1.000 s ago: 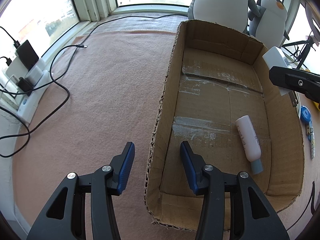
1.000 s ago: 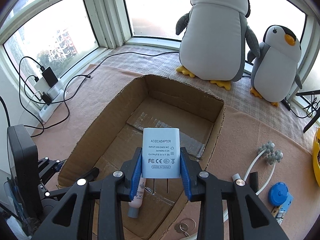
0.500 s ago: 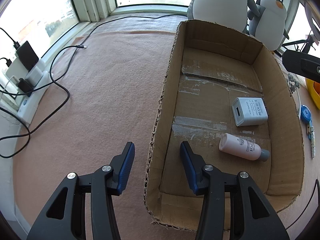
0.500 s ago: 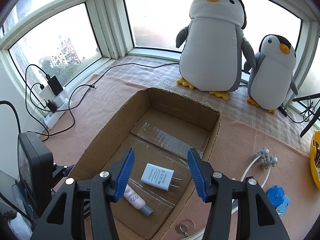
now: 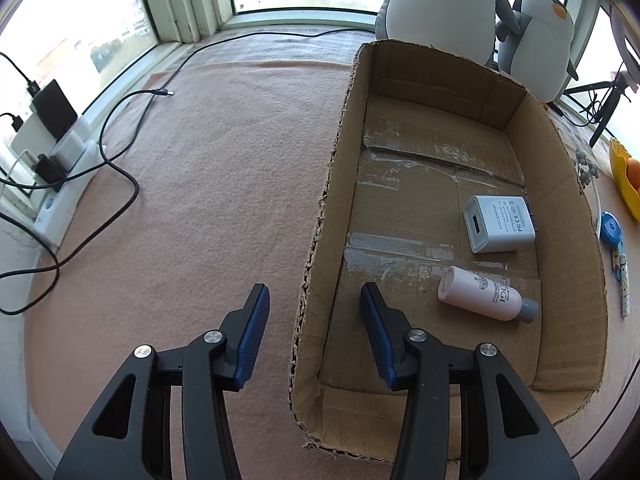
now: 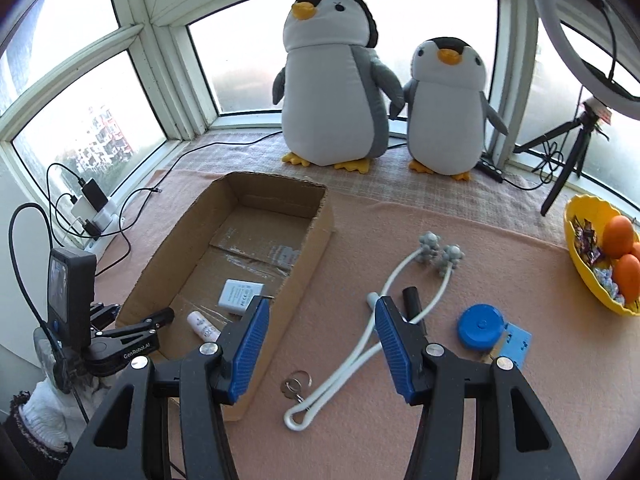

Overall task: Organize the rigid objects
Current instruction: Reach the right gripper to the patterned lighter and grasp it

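**Entry: loose rigid items, part sorted**

- Cardboard box (image 5: 560, 184), centre right of the left wrist view. It already holds a white AC adapter (image 5: 500, 229) lying flat and a pale pink bottle (image 5: 486, 294) on its side, near each other and apart.
- Left gripper (image 5: 314, 334): we see the jaws apart, one on each side of the box's near wall and not pressing it.
- Right gripper (image 6: 320, 344): its jaws have just been opening. Nothing is between them, and they hang over the desk (image 6: 500, 240) just right of the box.
- Still on the desk:
  - Blue tape measure (image 6: 480, 328), lower right. We judge it hard, light and smooth, best taken across its round body.
  - Key rings (image 6: 296, 385), bottom centre. They are thin, flat and likely to slip, so pinch them by an edge.
  - White looped cord with grey knobbed ends (image 6: 360, 356). It looks springy rather than stiff, so take it mid-stem.
  - Black cylinder (image 6: 412, 300). It is partly hidden, perhaps a cap or handle.
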